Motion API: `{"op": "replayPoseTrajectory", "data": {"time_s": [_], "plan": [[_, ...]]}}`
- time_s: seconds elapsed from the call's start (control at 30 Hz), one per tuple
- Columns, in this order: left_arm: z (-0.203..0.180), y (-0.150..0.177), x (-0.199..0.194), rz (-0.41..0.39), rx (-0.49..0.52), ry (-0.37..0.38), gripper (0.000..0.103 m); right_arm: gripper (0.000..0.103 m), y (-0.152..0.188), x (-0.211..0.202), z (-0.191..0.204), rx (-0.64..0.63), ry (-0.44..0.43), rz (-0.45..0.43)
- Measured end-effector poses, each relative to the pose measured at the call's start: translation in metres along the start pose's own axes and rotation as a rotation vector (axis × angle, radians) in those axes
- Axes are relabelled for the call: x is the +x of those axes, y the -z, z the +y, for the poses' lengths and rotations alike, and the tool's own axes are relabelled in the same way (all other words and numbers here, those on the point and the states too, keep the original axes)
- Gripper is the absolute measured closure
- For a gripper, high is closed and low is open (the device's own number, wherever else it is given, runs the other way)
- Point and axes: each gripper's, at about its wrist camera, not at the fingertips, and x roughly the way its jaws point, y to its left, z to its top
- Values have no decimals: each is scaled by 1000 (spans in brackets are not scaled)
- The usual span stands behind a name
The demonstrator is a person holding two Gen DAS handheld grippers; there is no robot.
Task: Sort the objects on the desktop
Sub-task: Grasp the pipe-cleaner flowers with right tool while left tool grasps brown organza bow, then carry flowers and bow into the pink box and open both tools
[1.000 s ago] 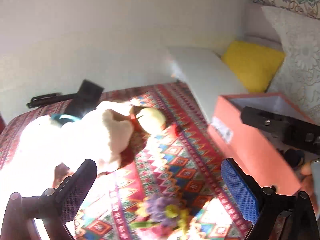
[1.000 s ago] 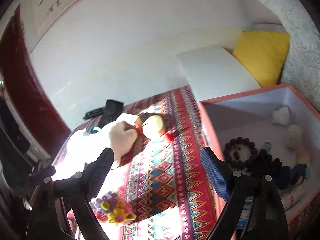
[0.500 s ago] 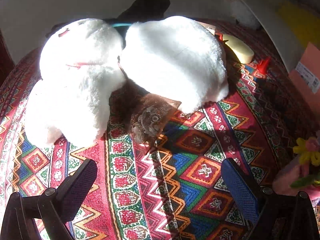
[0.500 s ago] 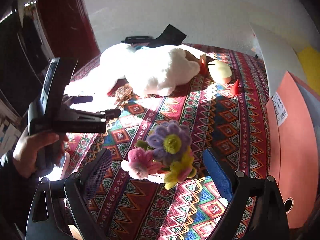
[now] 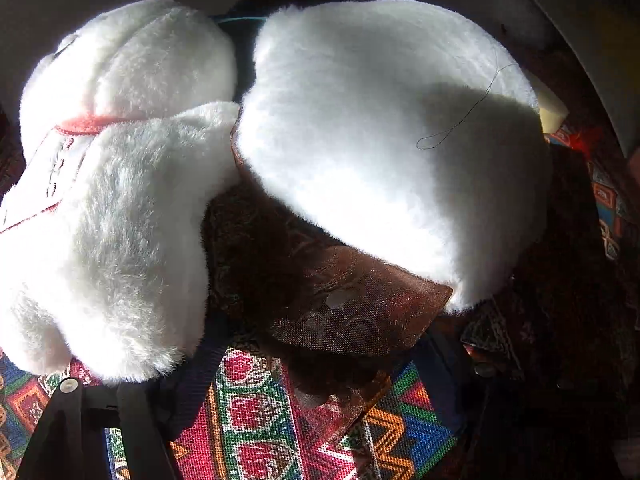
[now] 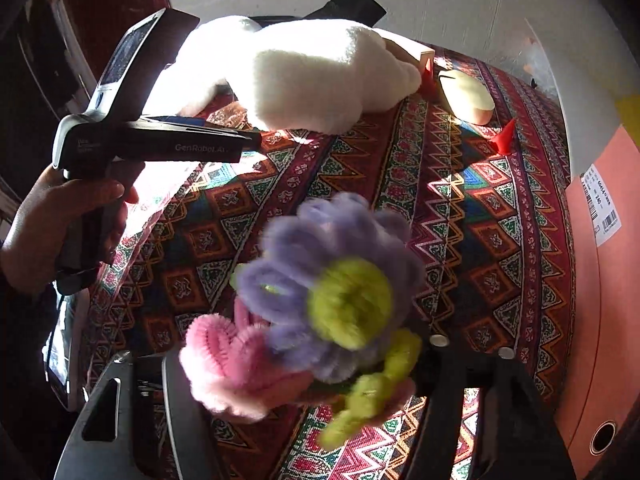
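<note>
**Straddling a gauze pouch and a fuzzy bouquet**

Straddling a brown gauze pouch point(image 5: 360, 316) with the left gripper point(image 5: 320, 376), fingers point(image 5: 192, 384) released and spread, with strips of patterned tablecloth point(image 5: 248, 420) showing between each finger and the pouch. Sheer, glinting, roughly triangular from here, with pale round shapes visible through the weave. Tucked at the far end under a white plush toy point(image 5: 380, 140); lying at the near corner on the cloth, about midway between the fingertips. Crowded ahead of the fingers by both lobes of that plush, with hardly any bare cloth beyond the tips. Open cloth only on the near side, back toward the finger bases.

Flanking a pipe-cleaner bouquet point(image 6: 332, 312) with the right gripper point(image 6: 308, 392), fingers point(image 6: 176, 408) held wide apart on either side. Cannot tell whether either pad touches it. Blurred, but showing a lilac bloom with a yellow-green centre on top, a pink bloom low toward the left finger, and green stems toward the right one. Beyond the fingertips, a broad stretch of bare cloth on the table, running up to the plush, a cream object point(image 6: 468, 100) and a small red cone point(image 6: 505, 140). Hemmed in outside the right finger by the wall of an orange box point(image 6: 600, 320). Bounded outside the left finger by the drop of the cloth, beside a hand point(image 6: 60, 224) gripping the left gripper's handle.
</note>
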Motion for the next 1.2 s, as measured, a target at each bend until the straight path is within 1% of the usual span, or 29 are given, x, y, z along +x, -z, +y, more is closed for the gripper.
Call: {"op": "replayPoseTrajectory", "data": {"time_s": [0.03, 0.1, 0.23, 0.3, 0.47, 0.57, 0.67, 0.77, 0.87, 1.07, 1.2], "plan": [[0, -1, -4, -5, 0, 10, 78, 38, -1, -1, -3, 19, -14, 1], [2, 0, -19, -30, -19, 36, 78, 39, -3, -4, -9, 53, -40, -5], [3, 5, -54, -83, -45, 85, 78, 39, -5, -14, -14, 83, -53, -36], [2, 10, -74, -108, -55, 98, 78, 39, -5, -21, -15, 95, -59, -50], [0, 25, -130, -192, -75, 137, 78, 39, 0, -46, -11, 105, -75, -99], [-5, 33, -156, -225, -92, 169, 78, 39, 2, -61, -9, 104, -86, -131], [-19, 40, -173, -243, -88, 194, 78, 39, 5, -78, -6, 103, -90, -166], [-20, 43, -179, -260, -83, 218, 78, 39, 9, -94, -4, 103, -89, -197], [-34, 47, -192, -277, -72, 238, 78, 38, 13, -109, -4, 105, -85, -225], [-56, 48, -214, -312, -43, 276, 78, 38, 21, -138, -9, 109, -53, -282], [-75, 48, -227, -332, -13, 300, 78, 38, 27, -158, -19, 128, -39, -330]]}}
